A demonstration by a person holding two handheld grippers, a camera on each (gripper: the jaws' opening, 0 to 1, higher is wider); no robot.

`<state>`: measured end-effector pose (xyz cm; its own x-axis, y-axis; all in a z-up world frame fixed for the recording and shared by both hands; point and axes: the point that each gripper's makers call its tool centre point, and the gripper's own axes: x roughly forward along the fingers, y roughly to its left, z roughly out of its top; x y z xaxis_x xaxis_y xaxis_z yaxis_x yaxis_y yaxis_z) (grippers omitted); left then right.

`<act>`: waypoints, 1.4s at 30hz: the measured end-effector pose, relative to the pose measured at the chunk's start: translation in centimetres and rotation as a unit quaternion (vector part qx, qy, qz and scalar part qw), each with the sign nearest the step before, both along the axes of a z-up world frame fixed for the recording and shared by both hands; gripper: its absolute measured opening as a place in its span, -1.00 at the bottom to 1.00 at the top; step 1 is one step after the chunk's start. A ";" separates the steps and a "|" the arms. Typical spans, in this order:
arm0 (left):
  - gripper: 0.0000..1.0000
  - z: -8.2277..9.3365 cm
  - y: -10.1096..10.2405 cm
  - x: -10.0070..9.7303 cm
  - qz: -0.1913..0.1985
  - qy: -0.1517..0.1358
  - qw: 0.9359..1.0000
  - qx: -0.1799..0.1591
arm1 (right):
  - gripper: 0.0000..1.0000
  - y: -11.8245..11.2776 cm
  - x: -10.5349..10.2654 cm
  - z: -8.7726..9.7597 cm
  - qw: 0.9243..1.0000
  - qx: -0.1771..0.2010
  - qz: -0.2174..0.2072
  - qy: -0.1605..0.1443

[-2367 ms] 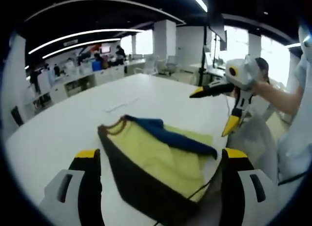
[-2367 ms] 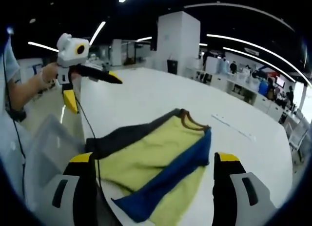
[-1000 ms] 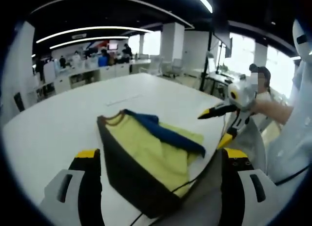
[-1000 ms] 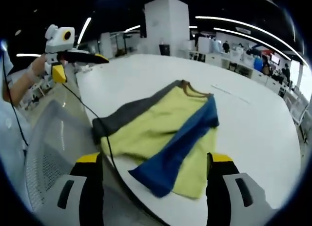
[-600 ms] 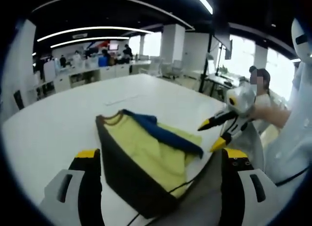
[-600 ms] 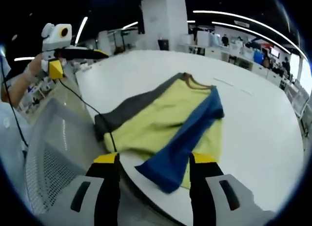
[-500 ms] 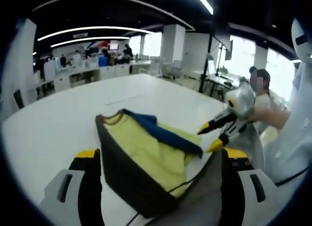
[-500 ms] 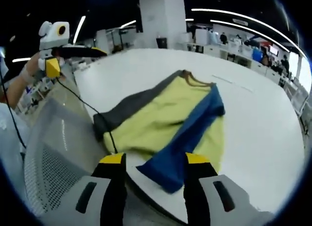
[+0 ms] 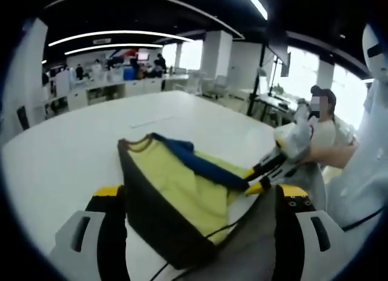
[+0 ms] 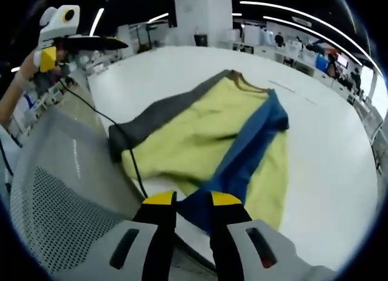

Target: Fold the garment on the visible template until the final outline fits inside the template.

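Since the earlier frames, right gripper [image 10: 193, 203] has dropped from hovering wide open over the table edge to the hem end of the blue sleeve [image 10: 242, 152]; its jaws have narrowed to a slim gap around the cloth. Cannot tell whether the pads are actually pinching it. Left gripper [image 9: 197, 193] has barely shifted: jaws spread wide, nothing between them.

Garment: yellow T-shirt [image 10: 200, 138] with one dark grey sleeve [image 10: 154, 118] and one blue, lying flat on the white table [image 10: 315, 153], near its edge. Collar points away from the edge. Blue sleeve is folded diagonally across the yellow body. A template outline is not discernible under the shirt. Mesh chair back [image 10: 54, 199] stands just beside the table edge, below the grey sleeve.

Handling judgement: thin knit, light, limp, will drape and drag rather than hold shape; not fragile, not slippery on the pads. Best taken at an edge or corner, a single layer, lifted low so the layers underneath do not shift. In the left gripper view, right gripper [image 9: 257, 176] sits at the blue sleeve's tip.
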<state>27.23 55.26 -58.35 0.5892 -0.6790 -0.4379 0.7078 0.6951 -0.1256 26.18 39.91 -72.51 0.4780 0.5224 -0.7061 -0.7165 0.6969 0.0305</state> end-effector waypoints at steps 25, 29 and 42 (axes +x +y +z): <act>0.99 -0.3 0.0 -0.2 0.002 0.003 1.000 -0.005 | -0.86 -2.8 -0.2 -1.1 1.000 -0.023 -0.010 0.011; 0.99 -0.5 0.2 -0.1 0.003 0.005 1.000 0.001 | -0.90 -2.6 -0.3 -0.8 1.000 -0.012 -0.010 0.014; 0.99 -0.2 0.3 -0.1 0.006 0.002 1.000 0.006 | -0.94 -3.4 -0.2 -0.3 1.000 -0.008 -0.006 0.015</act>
<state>27.13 55.56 -58.54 0.5963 -0.6666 -0.4473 0.6986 0.7054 -0.1199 26.03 36.51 -72.79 0.4618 0.5052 -0.7290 -0.7073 0.7058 0.0410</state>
